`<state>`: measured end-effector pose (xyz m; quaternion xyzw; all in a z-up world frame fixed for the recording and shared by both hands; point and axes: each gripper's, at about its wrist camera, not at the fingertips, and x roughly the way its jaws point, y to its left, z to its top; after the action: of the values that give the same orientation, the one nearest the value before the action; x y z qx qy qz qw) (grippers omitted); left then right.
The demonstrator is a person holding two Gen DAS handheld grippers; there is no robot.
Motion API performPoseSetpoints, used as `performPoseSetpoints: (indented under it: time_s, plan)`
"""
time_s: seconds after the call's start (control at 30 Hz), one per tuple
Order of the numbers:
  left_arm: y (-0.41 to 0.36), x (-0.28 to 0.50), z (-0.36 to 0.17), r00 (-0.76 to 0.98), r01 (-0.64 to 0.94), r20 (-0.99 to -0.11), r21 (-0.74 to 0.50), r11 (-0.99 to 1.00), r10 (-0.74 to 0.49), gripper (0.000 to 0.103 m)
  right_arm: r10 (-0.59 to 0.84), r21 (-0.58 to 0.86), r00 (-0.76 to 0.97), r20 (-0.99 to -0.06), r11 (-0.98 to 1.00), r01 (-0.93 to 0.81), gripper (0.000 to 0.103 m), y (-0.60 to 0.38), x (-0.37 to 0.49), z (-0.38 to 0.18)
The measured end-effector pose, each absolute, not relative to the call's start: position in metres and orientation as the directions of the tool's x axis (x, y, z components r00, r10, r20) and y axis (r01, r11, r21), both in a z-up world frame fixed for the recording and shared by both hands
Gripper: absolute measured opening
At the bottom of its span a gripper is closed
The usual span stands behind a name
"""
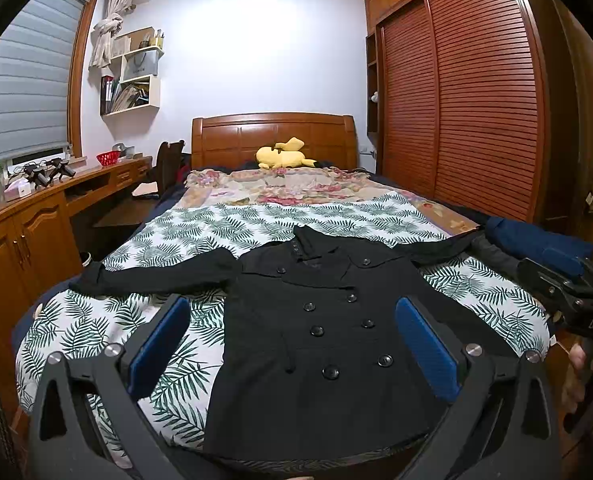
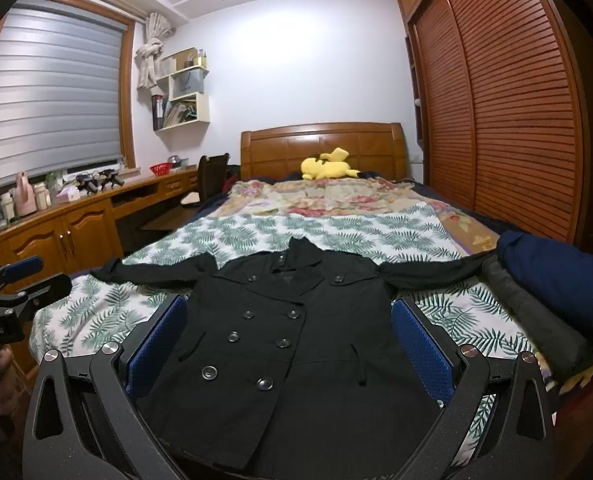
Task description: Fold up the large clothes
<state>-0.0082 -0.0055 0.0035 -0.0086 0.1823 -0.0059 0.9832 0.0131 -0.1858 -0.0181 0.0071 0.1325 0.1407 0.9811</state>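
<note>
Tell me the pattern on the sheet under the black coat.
The sheet is white with green fern-like leaves, clearest in the left wrist view.

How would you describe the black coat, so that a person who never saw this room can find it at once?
Start from the bed with the wooden headboard. On its near end, over the leaf-print sheet, the black coat lies flat, front up, sleeves spread to both sides. Unlike the folded dark blue and grey clothes beside it, it is unfolded and has two rows of buttons.
</note>
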Motion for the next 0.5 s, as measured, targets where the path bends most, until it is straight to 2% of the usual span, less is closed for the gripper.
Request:
performPoseSetpoints:
  time_s: [0.5]
  plan:
    - [-0.0081,-0.0116,0.0074,0.939,0.01,-0.344,-0.01,1.0,-0.013,0.103,0.283,0.054,0.924,-0.256,0.959,-0.279,0.103,-0.184,0.0103,-0.0152]
